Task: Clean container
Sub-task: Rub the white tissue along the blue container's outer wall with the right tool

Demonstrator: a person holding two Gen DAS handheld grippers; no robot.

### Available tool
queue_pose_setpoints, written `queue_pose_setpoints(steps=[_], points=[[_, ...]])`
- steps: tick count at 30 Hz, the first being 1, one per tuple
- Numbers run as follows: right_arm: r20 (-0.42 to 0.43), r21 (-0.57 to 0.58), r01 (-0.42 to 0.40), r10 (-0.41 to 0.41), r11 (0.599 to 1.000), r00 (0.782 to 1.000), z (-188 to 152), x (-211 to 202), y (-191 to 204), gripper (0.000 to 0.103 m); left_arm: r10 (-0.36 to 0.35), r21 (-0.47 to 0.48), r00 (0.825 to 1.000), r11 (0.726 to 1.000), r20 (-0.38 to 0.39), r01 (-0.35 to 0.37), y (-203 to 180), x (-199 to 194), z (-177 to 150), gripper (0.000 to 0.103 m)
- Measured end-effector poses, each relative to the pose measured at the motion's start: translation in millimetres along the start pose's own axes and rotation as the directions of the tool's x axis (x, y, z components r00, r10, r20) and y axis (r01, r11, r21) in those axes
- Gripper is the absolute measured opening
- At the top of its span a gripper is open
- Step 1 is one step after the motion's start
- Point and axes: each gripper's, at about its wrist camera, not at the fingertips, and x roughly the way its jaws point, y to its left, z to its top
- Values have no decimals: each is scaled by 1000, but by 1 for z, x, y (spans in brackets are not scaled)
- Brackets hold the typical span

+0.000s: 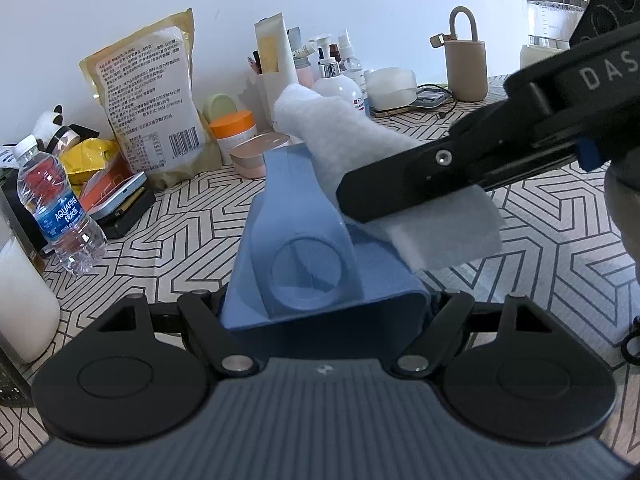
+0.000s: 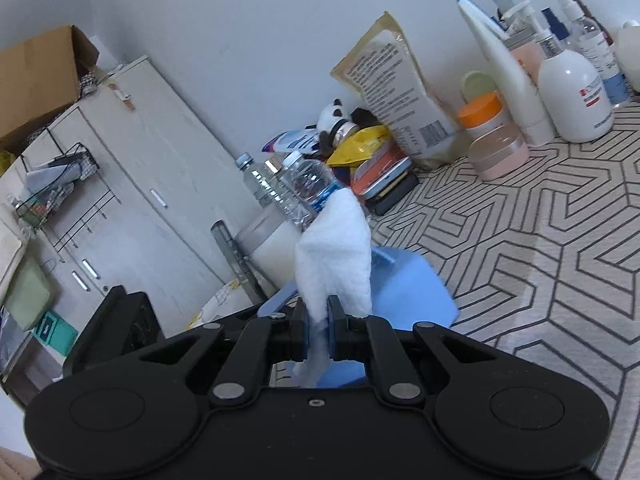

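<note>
A blue plastic container (image 1: 296,236) lies tilted between the fingers of my left gripper (image 1: 325,312), which is shut on its near end; the container hides the fingertips. My right gripper (image 1: 360,200) comes in from the right, shut on a folded white cloth (image 1: 344,136). The cloth rests over the container's upper right edge, its free end sticking up beyond. In the right wrist view the cloth (image 2: 336,248) stands up out of the shut right gripper (image 2: 318,312), with the container (image 2: 416,292) just below and behind it.
A patterned tablecloth (image 1: 540,232) covers the table. A water bottle (image 1: 60,212), a snack bag (image 1: 148,92), jars (image 1: 234,128), toiletry bottles (image 1: 340,80), a beige flask (image 1: 466,68) and a kettle (image 1: 554,12) crowd the back and left. A white cabinet (image 2: 120,184) stands beyond the table's left end.
</note>
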Motion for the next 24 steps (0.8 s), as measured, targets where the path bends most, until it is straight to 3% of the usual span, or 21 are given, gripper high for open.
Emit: queue_pose_setpoints(steps=[13, 24], points=[[8, 16, 77, -77, 997, 997, 2, -7, -12, 12, -1, -2, 1000, 1000, -2, 1, 12, 6, 0, 78], [-16, -32, 18, -19, 999, 1000, 1, -3, 0, 14, 2, 7, 1000, 1000, -3, -2, 6, 7, 0, 79]])
